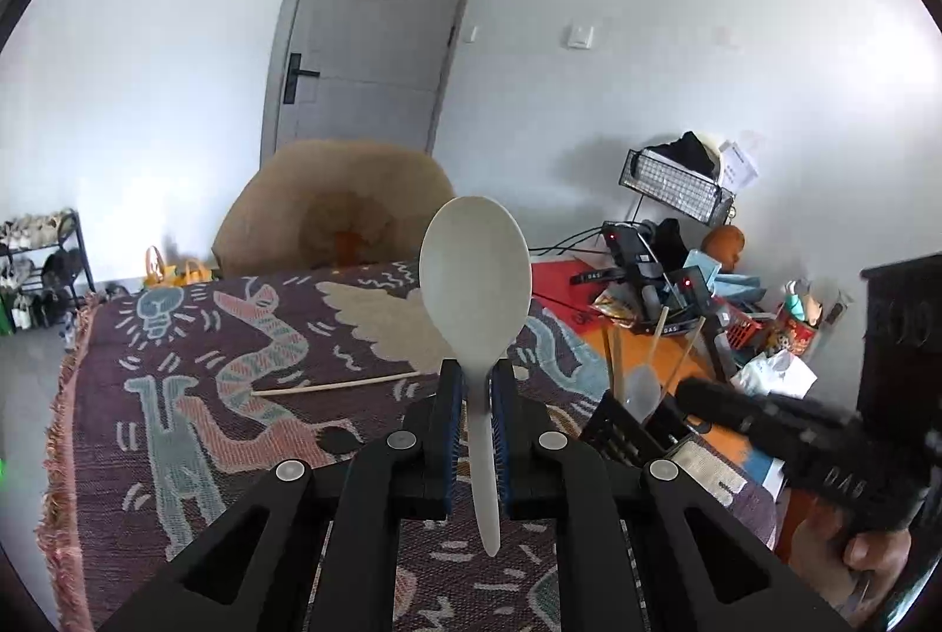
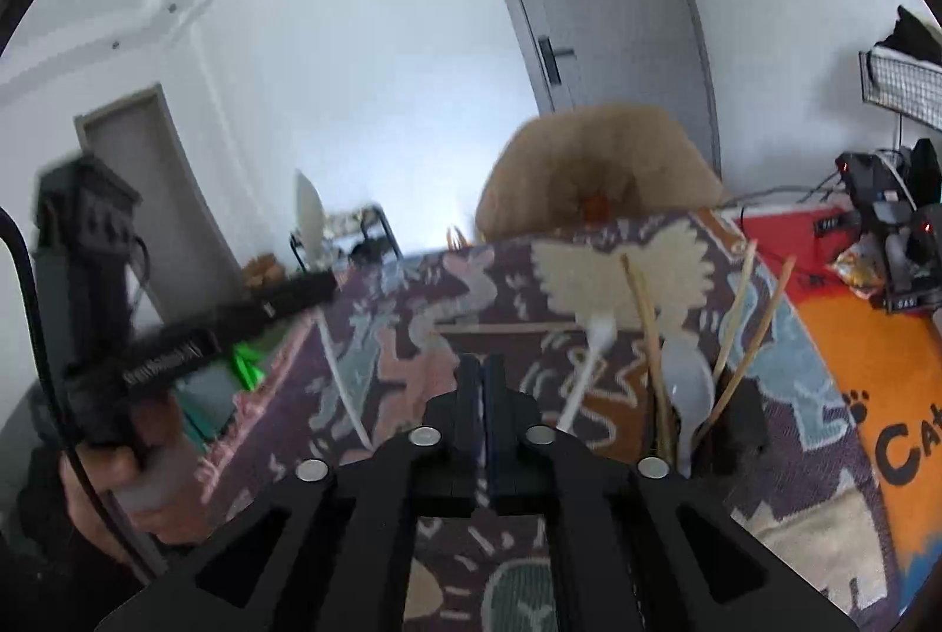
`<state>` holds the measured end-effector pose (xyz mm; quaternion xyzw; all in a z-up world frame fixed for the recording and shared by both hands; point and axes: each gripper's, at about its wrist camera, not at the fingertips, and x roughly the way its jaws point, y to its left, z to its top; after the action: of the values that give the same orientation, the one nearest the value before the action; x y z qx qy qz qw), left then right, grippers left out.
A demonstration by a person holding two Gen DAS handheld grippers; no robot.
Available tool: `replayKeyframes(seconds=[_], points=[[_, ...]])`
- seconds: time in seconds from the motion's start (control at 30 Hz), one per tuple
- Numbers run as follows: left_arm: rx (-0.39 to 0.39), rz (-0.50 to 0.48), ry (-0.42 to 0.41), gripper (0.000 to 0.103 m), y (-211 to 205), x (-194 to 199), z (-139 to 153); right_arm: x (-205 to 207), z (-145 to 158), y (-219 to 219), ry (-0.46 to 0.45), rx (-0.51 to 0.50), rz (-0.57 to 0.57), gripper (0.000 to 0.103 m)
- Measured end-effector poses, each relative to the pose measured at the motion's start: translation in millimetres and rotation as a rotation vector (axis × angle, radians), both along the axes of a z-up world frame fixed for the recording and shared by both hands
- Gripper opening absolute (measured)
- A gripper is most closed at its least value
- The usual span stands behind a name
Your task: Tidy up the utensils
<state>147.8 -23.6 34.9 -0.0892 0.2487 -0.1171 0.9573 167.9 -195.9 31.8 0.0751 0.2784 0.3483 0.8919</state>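
1. Left of the left wrist frame: a lone chopstick (image 1: 338, 386) lies flat on the patterned blanket (image 1: 176, 396), well apart from the rest and not yet sorted.
2. Centre of that frame: the left gripper (image 1: 477, 384) is clamped on the handle of a white rice spoon (image 1: 474, 290), bowl up and clear of the blanket. I judge this the carry step.
3. Lower right of that frame: the black utensil holder (image 1: 624, 432) already stands with chopsticks and a clear spoon in it. Next, I think, the rice spoon must travel right and go in handle first between those sticks.
4. Right wrist frame, centre: the right gripper (image 2: 483, 379) has its jaws closed together on nothing.
5. Room looks open above the blanket; clutter crowds the far right, and the blanket's left fringe marks the edge.
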Motion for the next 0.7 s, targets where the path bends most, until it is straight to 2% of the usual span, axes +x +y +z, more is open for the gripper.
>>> replayKeyframes(seconds=[0.07,0.1,0.33,0.43,0.57,0.7], points=[[-0.008,0.008,0.005,0.01,3.6,0.2,-2.1,5.9,-10.3,10.0,0.057,-0.019,0.004,0.041],[-0.009,0.014,0.006,0.01,6.0,0.1,-3.1,8.7,-15.1,12.8,0.069,-0.028,0.002,0.043],[-0.037,0.055,0.004,0.01,31.4,-6.3,-8.1,29.9,-48.8,79.8,0.13,-0.269,-0.002,0.042],[-0.049,0.071,0.006,0.01,44.0,-8.9,-11.3,45.7,-66.6,101.5,0.146,-0.374,-0.041,0.041],[-0.063,0.092,0.006,0.01,62.2,-14.7,-16.0,72.5,-101.1,112.9,0.221,-0.467,-0.099,0.041],[-0.071,0.116,0.007,0.01,80.1,-19.6,-21.6,84.9,-127.1,113.8,0.265,-0.517,-0.138,0.041]])
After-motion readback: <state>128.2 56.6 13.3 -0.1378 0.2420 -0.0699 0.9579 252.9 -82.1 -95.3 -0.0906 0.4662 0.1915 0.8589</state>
